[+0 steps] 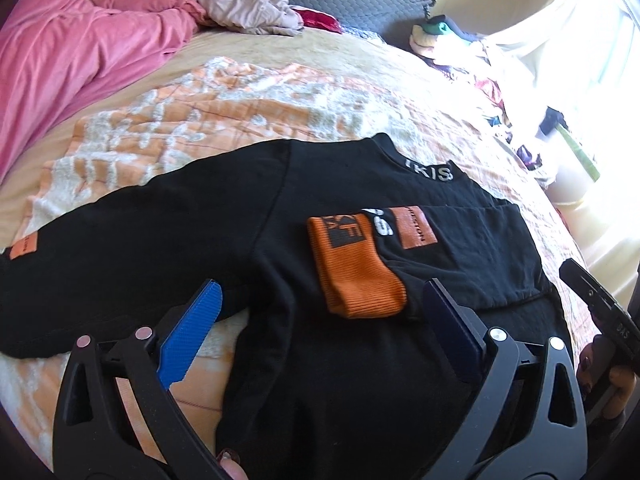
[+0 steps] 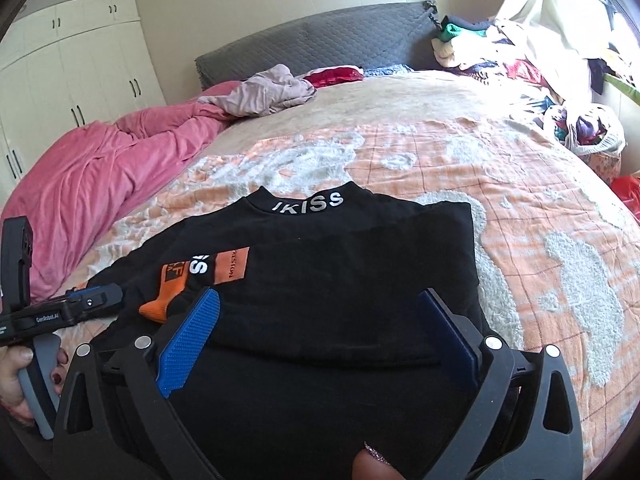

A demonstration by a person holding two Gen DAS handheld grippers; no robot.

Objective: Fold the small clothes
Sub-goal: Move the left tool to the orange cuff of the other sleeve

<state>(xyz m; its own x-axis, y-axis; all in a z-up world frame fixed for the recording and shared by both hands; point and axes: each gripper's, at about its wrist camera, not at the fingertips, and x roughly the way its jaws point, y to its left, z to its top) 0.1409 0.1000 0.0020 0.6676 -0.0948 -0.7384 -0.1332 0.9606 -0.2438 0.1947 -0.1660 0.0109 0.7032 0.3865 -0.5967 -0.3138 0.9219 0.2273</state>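
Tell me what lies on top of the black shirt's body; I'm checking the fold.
One sleeve, orange cuff at its end, lies folded across the black shirt. Its chest print is partly covered.

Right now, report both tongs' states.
Left tongs: open, empty, above the black top.
Right tongs: open, empty, above the same top.

Strong daylight from the right blows out that edge, fisheye bends the borders, and dark corners vignette.
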